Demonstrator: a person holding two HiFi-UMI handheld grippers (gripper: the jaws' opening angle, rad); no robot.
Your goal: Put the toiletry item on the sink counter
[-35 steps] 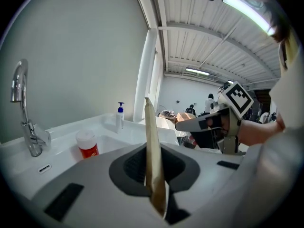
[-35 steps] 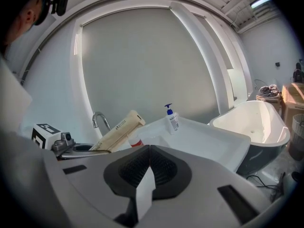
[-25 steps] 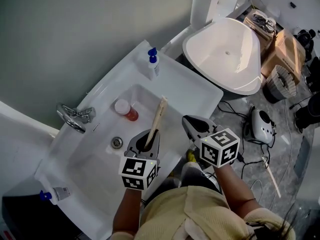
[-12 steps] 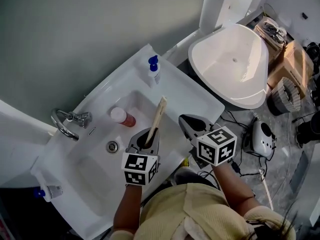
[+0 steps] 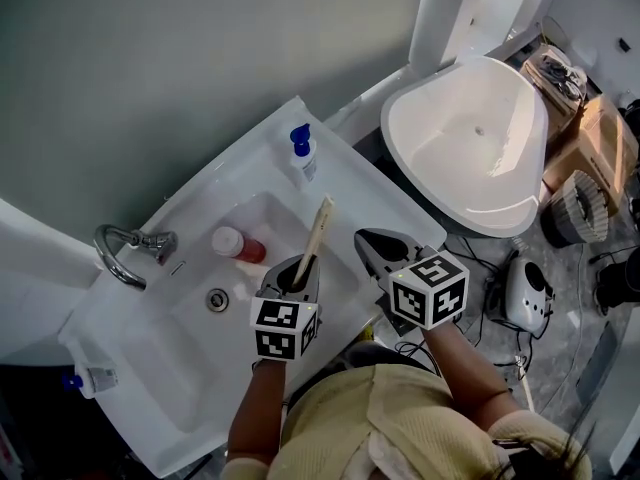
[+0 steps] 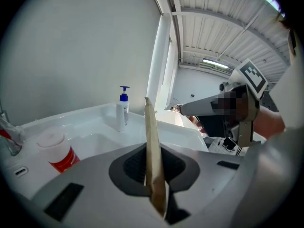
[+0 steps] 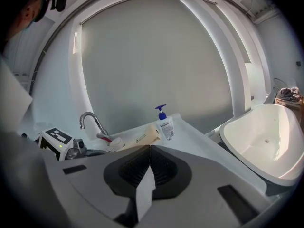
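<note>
The left hand-held gripper (image 5: 293, 276) is squeezing a tan tube (image 5: 318, 230). The tube sticks up over the sink bowl (image 5: 240, 308). The right hand-held gripper (image 5: 372, 245) is closed and empty, near the white surface's (image 5: 385, 193) edge.
</note>
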